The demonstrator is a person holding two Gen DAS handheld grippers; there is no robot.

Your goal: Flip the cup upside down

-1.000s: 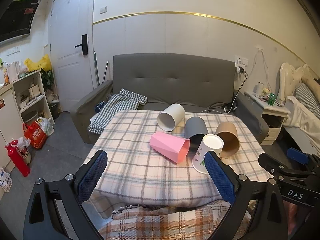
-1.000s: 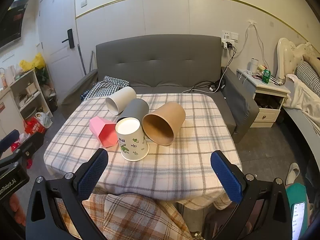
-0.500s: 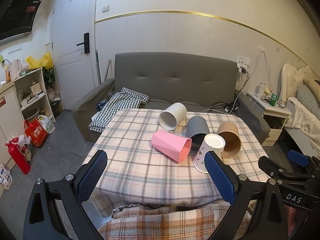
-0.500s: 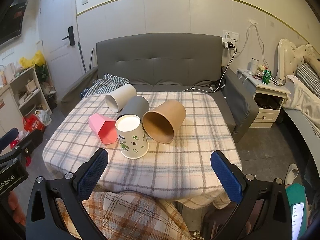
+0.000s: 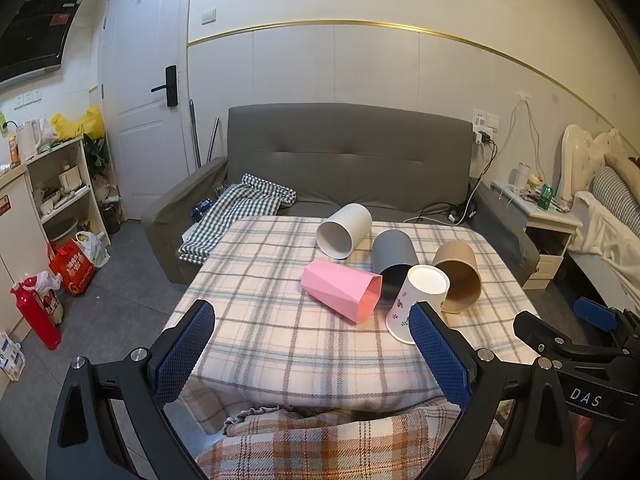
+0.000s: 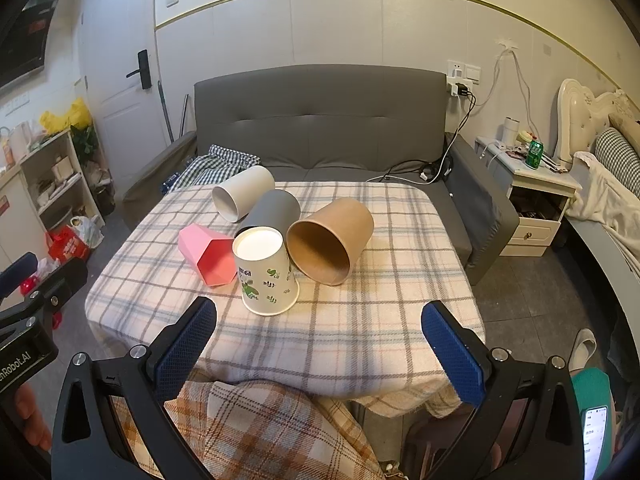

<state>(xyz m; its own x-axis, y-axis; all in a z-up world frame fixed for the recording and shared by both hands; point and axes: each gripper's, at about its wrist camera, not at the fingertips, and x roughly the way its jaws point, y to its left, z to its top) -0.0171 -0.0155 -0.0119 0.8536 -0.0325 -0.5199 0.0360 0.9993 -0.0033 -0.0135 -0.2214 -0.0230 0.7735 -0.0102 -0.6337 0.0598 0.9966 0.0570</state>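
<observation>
Nearest, the left claw [image 5: 312,354] is spread wide and holds nothing, its blue pads [image 5: 184,354] low at 6 o'clock in its own view, short of the counter [image 5: 256,320]. The right claw [image 6: 320,352] is likewise wide and empty, hanging over the person's plaid-covered lap [image 6: 256,428] before the counter's near edge; its black frame also shows at 4 o'clock in the left view.

On the checked cloth, the printed paper cup [image 6: 266,270] stands closest, mouth down and base up, at about 12 o'clock from the right claw. Touching it at 9 o'clock lies the pink cup [image 6: 208,254] on its side, its open end toward the cameras. At 2 o'clock from the printed cup, the brown cup [image 6: 330,240] lies on its side, mouth facing forward and just beside it. Behind the printed cup the gray cup [image 6: 276,210] lies on its side, and farther back at 11 o'clock the white cup [image 6: 242,194] lies the same way, resting against the gray one.

Beyond the counter is a gray sofa [image 6: 320,120] with a checked cloth [image 6: 216,164] on its seat.
</observation>
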